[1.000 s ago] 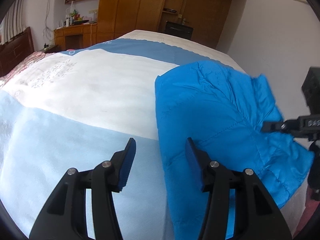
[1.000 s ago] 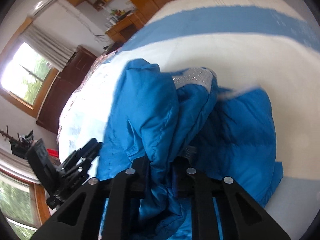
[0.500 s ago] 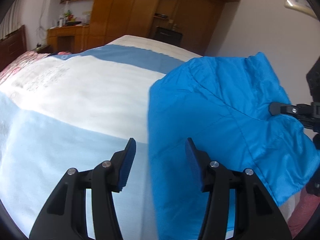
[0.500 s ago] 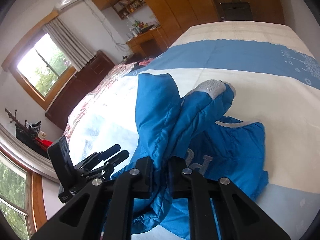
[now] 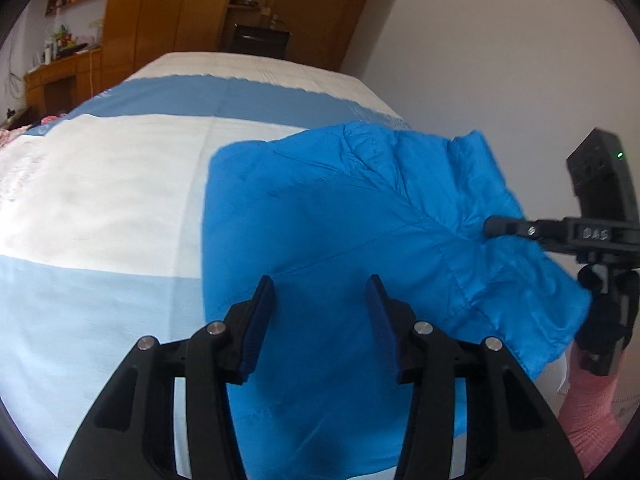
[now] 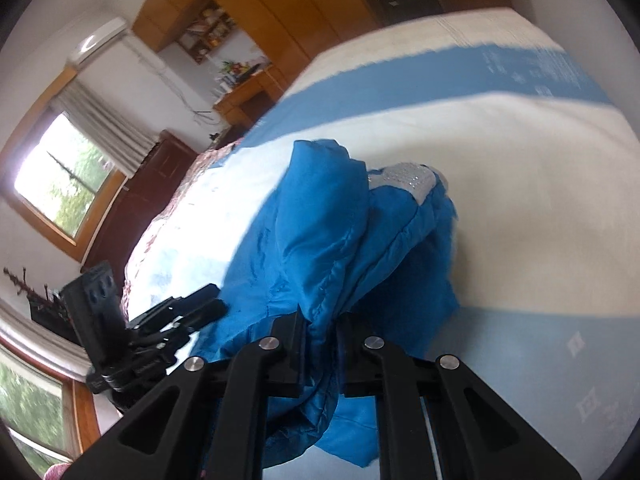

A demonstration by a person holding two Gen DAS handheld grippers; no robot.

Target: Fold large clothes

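A bright blue padded jacket (image 5: pixel 340 220) lies on the bed near its right edge, with a silver-grey lining patch (image 6: pixel 404 176) showing at the far end. My right gripper (image 6: pixel 320 318) is shut on a bunched fold of the jacket and holds it raised; in the left wrist view the right gripper (image 5: pixel 490 226) pinches the jacket's right side. My left gripper (image 5: pixel 320 280) hovers over the jacket's near part, its jaws closing, the cloth beneath them and not pinched. In the right wrist view the left gripper (image 6: pixel 216 300) sits by the jacket's left edge.
The bed cover (image 5: pixel 100 200) has white and blue bands. Wooden wardrobes (image 5: pixel 160 8) and a desk (image 5: pixel 60 76) stand beyond the bed, a white wall (image 5: pixel 480 60) to the right. A window (image 6: pixel 60 176) and dark headboard (image 6: pixel 132 208) are at left. A pink sleeve (image 5: pixel 588 412) shows.
My left gripper has shifted right, from the jacket's left edge to over the jacket, its jaws slightly narrower. The right gripper has pulled the held fold along, spreading the jacket.
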